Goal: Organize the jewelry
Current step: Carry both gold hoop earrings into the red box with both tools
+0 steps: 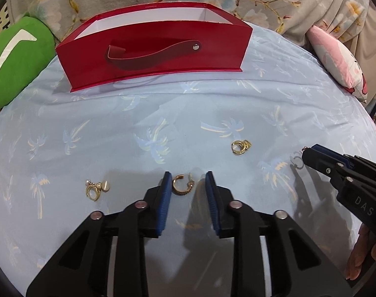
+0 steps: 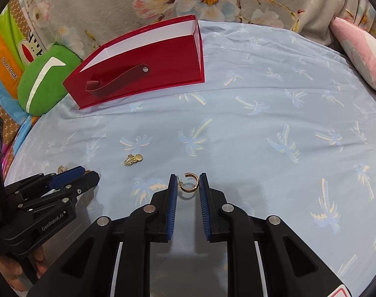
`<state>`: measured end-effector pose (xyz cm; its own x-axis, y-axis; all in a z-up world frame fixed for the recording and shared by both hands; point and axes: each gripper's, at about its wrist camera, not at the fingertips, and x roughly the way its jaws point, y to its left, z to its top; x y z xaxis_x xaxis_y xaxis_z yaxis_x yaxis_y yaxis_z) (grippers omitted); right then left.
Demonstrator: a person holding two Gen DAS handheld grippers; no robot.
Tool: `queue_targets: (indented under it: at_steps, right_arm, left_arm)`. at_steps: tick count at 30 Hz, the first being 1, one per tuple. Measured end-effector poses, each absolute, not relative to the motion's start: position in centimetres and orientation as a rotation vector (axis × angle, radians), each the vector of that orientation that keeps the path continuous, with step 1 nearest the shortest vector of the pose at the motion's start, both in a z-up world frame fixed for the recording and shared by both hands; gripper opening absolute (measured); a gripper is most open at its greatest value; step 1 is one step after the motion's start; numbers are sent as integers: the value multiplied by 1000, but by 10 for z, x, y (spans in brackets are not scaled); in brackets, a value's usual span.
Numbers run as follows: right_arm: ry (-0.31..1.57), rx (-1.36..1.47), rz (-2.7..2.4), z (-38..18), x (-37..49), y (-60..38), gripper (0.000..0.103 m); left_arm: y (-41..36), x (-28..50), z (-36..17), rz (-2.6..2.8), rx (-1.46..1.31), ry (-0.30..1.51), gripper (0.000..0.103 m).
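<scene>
Both claws hang released over the bed, the left claw [image 1: 187,180] straddling one gold hoop earring [image 1: 182,185] and the right claw [image 2: 188,182] another hoop [image 2: 189,183], so pinching shut likely comes next, then carrying to the far red box [image 1: 153,54].

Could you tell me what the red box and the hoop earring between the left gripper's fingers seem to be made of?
The red box looks like glossy coated cardboard: thin flat walls, crisp folds, white inside, sheen outside.

The hoop earring looks like gold-toned polished metal, judging by its bright yellow glints; plated or solid cannot be told.

The left hand-held gripper straddles it, open.
</scene>
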<state>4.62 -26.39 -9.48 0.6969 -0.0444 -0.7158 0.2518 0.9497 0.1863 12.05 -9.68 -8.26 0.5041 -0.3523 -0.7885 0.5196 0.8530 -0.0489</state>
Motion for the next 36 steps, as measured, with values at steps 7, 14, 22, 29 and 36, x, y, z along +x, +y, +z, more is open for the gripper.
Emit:
queue_targets:
  at_steps: [7,14,22,29,36]
  right_arm:
    - [778,285,-159,-93,47,-263,16]
    - [733,288,-124,-72,45,-258,16]
    - [642,237,-80,-26,59,-248,16]
    - [544,175,-25,31,103,-244,16]
    - [536,154,-10,58,177,-248,16]
  left_arm:
    - [-90,121,-79,-541,170,911,18]
    - [-76,121,-51,-530,142,862,18]
    - [-52,144,-1,-455,139,741,18]
    - [-39,194,49,-395,140,649,18]
    - [-54,255,83,-388,157,607,18]
